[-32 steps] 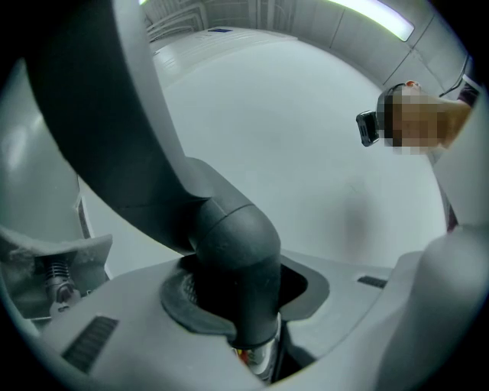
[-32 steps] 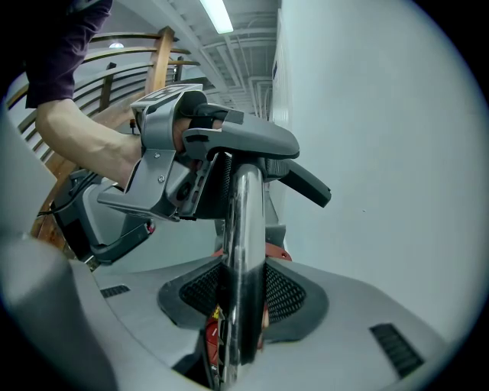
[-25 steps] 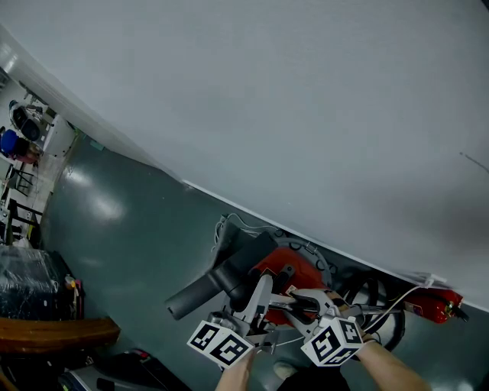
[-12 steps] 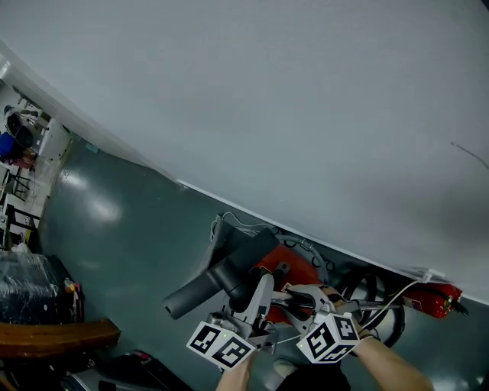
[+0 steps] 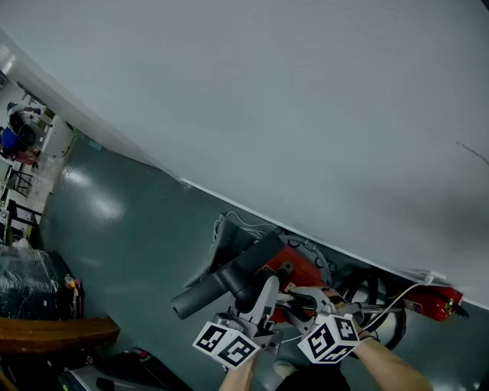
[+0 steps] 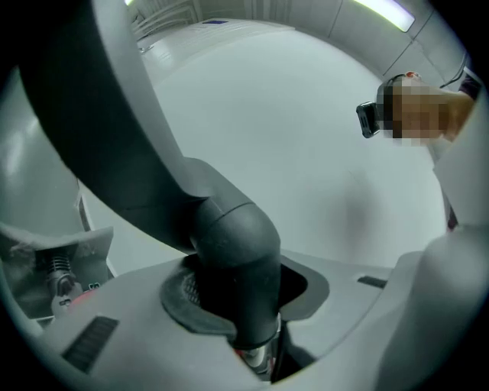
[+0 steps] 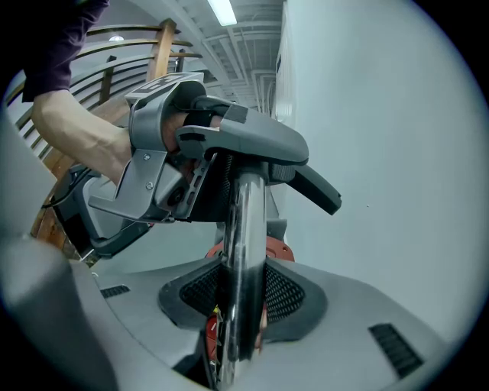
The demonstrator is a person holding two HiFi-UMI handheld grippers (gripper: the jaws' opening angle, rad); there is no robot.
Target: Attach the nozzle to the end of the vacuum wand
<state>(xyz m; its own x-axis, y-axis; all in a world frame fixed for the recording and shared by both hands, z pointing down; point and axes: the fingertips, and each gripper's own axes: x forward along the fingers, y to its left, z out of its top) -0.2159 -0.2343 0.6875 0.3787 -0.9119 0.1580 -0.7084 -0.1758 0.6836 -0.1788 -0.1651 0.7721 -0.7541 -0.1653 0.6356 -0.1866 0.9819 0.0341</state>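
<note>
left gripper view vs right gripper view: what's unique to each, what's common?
Left gripper view only: the dark grey nozzle close up, its elbow gripped between the pads of the left claw.

Right gripper view only: the right claw shut on the chrome wand, the person's hand holding the left claw from outside, a ceiling light, and a wooden railing.

Both: the white wall and the wand, though the left gripper view shows only a sliver of it under the nozzle.
</note>
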